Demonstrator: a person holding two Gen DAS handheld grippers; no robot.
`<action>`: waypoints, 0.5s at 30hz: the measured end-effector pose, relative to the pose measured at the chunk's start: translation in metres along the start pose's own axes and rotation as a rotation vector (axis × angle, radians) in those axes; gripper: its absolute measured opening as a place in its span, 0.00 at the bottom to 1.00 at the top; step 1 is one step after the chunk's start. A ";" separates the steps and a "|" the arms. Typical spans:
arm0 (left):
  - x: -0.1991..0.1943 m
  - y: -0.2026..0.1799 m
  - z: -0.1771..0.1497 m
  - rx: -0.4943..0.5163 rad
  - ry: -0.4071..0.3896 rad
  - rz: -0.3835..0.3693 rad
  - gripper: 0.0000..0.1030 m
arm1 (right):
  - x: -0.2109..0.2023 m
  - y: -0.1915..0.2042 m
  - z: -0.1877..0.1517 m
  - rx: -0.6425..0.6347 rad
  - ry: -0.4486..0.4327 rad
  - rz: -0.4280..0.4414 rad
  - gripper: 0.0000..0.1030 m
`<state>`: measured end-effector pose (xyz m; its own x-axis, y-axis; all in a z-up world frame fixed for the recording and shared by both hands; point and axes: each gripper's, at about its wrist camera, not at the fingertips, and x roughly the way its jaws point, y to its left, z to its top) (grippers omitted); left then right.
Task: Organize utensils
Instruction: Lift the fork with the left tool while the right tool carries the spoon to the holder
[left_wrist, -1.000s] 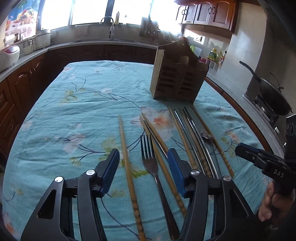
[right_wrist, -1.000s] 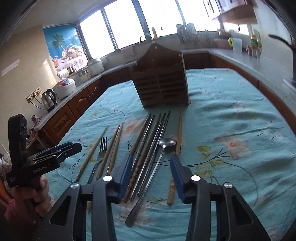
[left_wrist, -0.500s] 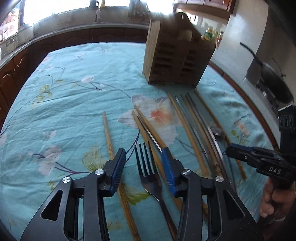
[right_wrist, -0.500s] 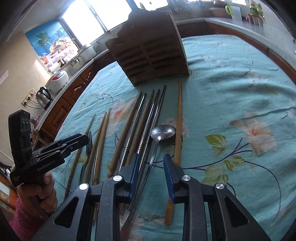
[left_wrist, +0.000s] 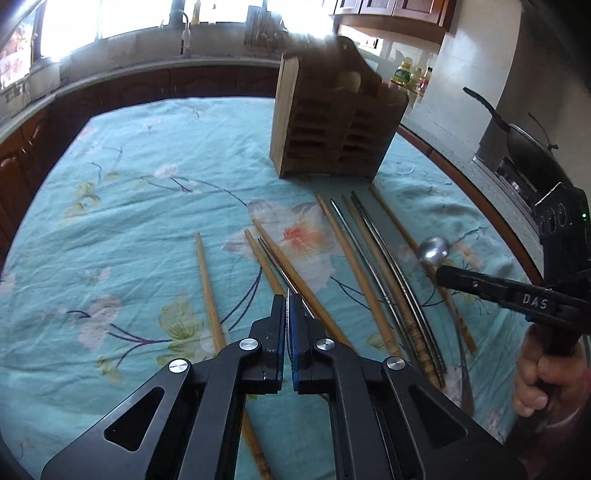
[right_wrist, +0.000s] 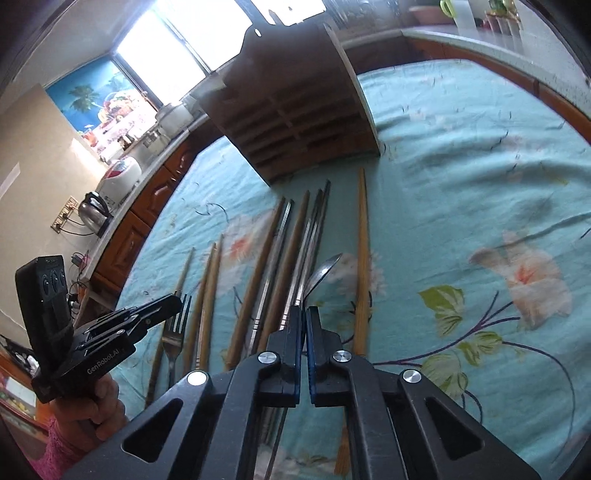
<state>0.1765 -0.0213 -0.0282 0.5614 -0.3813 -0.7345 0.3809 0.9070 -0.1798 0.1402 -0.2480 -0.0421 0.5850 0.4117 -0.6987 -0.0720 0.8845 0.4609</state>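
Observation:
My left gripper (left_wrist: 288, 299) is shut on the fork, seen edge-on between its blue pads; in the right wrist view the fork (right_wrist: 176, 325) shows in that gripper (right_wrist: 173, 301), lifted. My right gripper (right_wrist: 303, 312) is shut on the metal spoon (right_wrist: 321, 275), tilted on its edge; in the left wrist view the spoon bowl (left_wrist: 433, 250) sticks out of that gripper (left_wrist: 443, 273). Several wooden chopsticks (left_wrist: 207, 284) and metal chopsticks (left_wrist: 376, 240) lie side by side on the cloth. The wooden utensil holder (left_wrist: 332, 125) stands beyond them.
The table has a teal flowered cloth (left_wrist: 129, 206). A counter with a sink (left_wrist: 184, 40) runs behind it. A wok (left_wrist: 532, 147) sits on a stove at the right. A kettle (right_wrist: 94, 214) and rice cooker (right_wrist: 123, 171) stand on the left counter.
Both grippers closed: the left on the fork, the right on the spoon. Both utensils now tilt up off the cloth.

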 end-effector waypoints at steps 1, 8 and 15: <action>-0.004 0.000 0.000 -0.002 -0.007 -0.003 0.01 | -0.005 0.001 0.000 -0.001 -0.011 0.006 0.02; -0.035 -0.003 0.006 0.003 -0.073 0.012 0.01 | -0.039 0.006 0.009 -0.027 -0.097 0.004 0.02; -0.062 -0.010 0.020 0.035 -0.168 0.062 0.01 | -0.068 0.014 0.021 -0.069 -0.208 -0.039 0.02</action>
<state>0.1527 -0.0106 0.0321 0.6981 -0.3520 -0.6235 0.3655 0.9240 -0.1124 0.1162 -0.2683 0.0227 0.7420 0.3287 -0.5842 -0.0967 0.9149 0.3920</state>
